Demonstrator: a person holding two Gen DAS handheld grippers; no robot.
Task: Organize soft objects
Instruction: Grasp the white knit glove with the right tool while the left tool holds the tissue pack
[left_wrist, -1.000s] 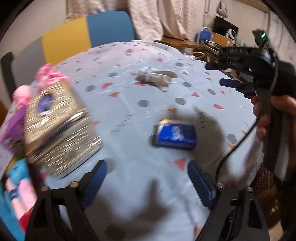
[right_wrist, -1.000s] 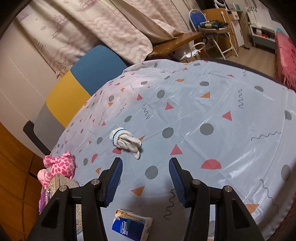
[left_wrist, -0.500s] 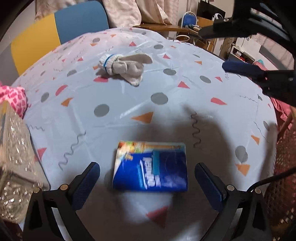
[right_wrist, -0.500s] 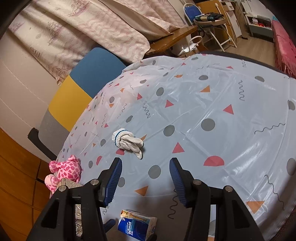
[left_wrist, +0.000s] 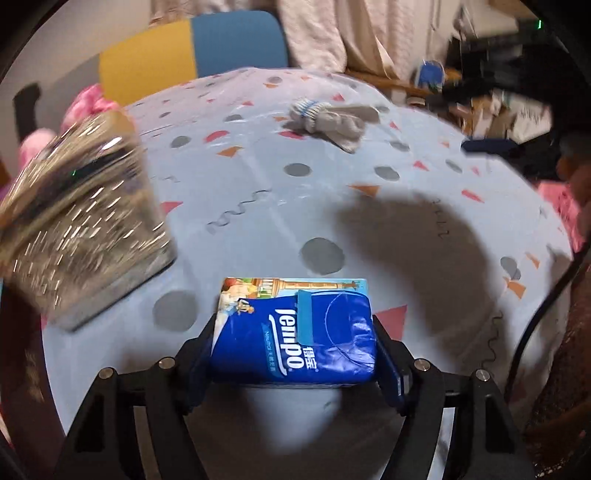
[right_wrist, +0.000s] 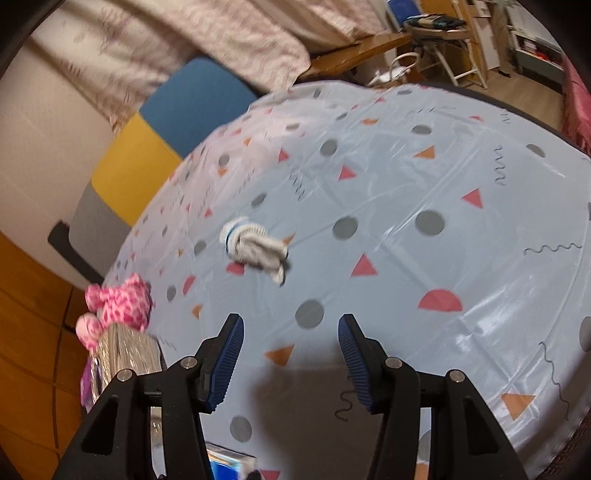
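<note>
Leftmost in the left wrist view, a glittery gold box (left_wrist: 79, 225) sits on the pale blue patterned tablecloth (left_wrist: 258, 206), blurred, with a pink spotted plush toy (left_wrist: 90, 101) behind it at the table edge. Center-bottom, the left gripper (left_wrist: 293, 349) has its jaws on either side of a blue soft tissue pack (left_wrist: 295, 334); the jaws have just been closing and the pads now press against both sides of the pack, which lies flat on the cloth. Further back, right of center, a white knit glove with blue cuff stripe (left_wrist: 328, 120) lies bunched on the cloth, well apart from the pack. Far right, a dark device and part of a hand (left_wrist: 580, 184) show, blurred. Right wrist view: pink plush toy (right_wrist: 118, 306) at left edge, touching the gold box (right_wrist: 125, 354) just below it; glove (right_wrist: 255, 249) near table middle. Right gripper (right_wrist: 290, 363) hovers above bare cloth, jaws partly apart, nothing between them. A yellow-and-blue chair back (right_wrist: 162, 136) stands behind the table.
</note>
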